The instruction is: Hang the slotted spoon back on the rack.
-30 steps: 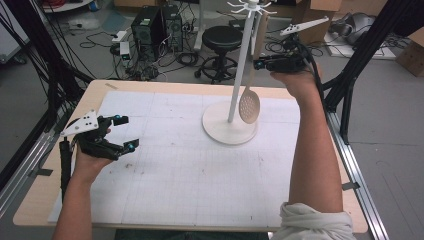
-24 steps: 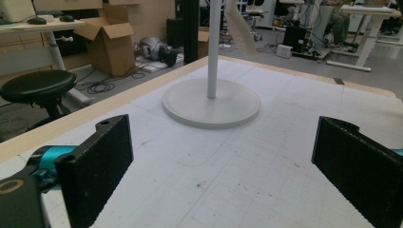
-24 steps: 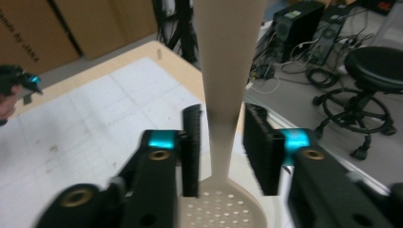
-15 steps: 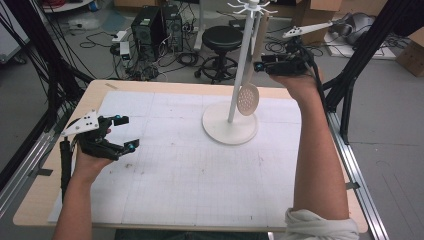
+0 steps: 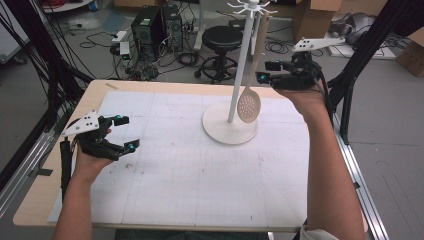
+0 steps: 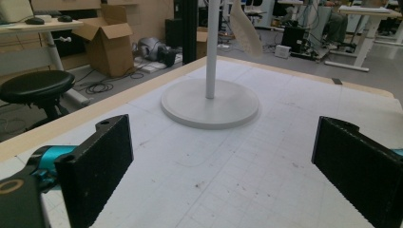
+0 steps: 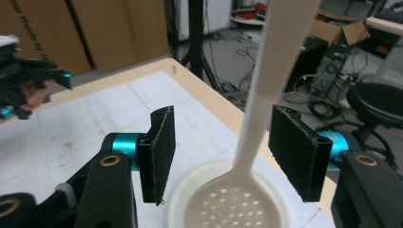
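right gripper (image 5: 264, 71) jaws just opened off hung slotted spoon (image 5: 249, 104) on rack (image 5: 239, 60) - release step; next back away clear. left gripper (image 5: 125, 133) spread, empty.

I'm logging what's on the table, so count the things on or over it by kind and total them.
Stands: 1, white hook stand
Slotted spoons: 1, slotted spoon hanging from it
Grippers: 2, left gripper, right gripper, both open
Total: 4
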{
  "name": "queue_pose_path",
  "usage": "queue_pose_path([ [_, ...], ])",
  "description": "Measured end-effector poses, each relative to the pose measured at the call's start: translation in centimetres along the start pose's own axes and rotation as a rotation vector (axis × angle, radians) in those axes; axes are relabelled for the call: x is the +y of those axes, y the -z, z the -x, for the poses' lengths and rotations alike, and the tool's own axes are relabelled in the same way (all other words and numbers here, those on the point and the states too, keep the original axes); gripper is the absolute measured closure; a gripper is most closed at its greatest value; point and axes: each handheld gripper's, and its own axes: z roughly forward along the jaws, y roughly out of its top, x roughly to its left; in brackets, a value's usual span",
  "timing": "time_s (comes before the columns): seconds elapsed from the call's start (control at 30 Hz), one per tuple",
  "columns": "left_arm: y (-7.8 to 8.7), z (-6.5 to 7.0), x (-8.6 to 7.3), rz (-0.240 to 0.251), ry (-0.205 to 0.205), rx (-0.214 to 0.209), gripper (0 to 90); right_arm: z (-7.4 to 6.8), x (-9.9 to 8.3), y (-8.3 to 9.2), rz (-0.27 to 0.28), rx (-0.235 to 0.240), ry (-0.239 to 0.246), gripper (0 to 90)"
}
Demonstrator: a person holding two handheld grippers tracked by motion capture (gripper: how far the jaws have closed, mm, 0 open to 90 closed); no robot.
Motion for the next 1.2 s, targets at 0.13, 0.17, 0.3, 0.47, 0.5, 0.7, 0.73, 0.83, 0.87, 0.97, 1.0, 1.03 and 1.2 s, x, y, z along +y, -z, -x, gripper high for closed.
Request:
queue_pose_path([
  [0.13,0.0,0.0,0.0,0.001,-0.001,-0.003,7.0,-0.8,-0.7,0.4,0.027,0.022,0.015,39.6],
  [0.17,0.0,0.0,0.0,0.003,0.000,-0.006,7.0,-1.0,-0.9,0.4,0.038,0.031,0.023,39.6],
  [0.3,-0.1,0.0,0.0,0.002,0.001,-0.010,7.0,-2.0,-1.7,0.6,0.060,0.057,0.033,38.4],
  [0.47,-0.1,0.1,0.0,0.006,0.000,-0.017,7.0,-2.9,-2.5,0.4,0.068,0.083,0.046,36.9],
  [0.5,-0.1,0.1,0.0,0.004,-0.001,-0.017,7.0,-3.1,-2.7,0.4,0.071,0.086,0.044,36.8],
  [0.7,-0.1,0.0,-0.1,-0.001,0.005,-0.021,7.0,-4.2,-4.2,-0.2,0.089,0.138,0.054,34.0],
  [0.73,-0.1,0.0,-0.1,-0.002,0.005,-0.022,7.0,-4.3,-4.6,-0.3,0.092,0.144,0.047,33.4],
  [0.83,-0.1,0.1,-0.1,0.002,0.006,-0.026,7.0,-4.5,-5.8,-0.5,0.094,0.145,0.034,31.4],
  [0.87,-0.1,0.0,-0.1,0.000,0.003,-0.027,7.0,-4.6,-6.1,-0.6,0.098,0.150,0.027,30.7],
  [0.97,-0.1,0.0,-0.1,-0.001,0.006,-0.027,7.0,-5.0,-7.5,-1.1,0.102,0.170,0.024,30.0],
  [1.0,-0.1,0.0,-0.2,-0.004,0.008,-0.028,7.0,-5.2,-7.9,-1.3,0.097,0.172,0.023,29.6],
  [1.03,-0.2,0.0,-0.2,-0.008,0.008,-0.029,7.0,-5.3,-8.3,-1.4,0.093,0.170,0.027,29.5],
  [1.2,-0.3,0.0,-0.4,-0.015,0.012,-0.038,7.0,-5.7,-9.9,-1.8,0.082,0.153,0.020,27.9],
])
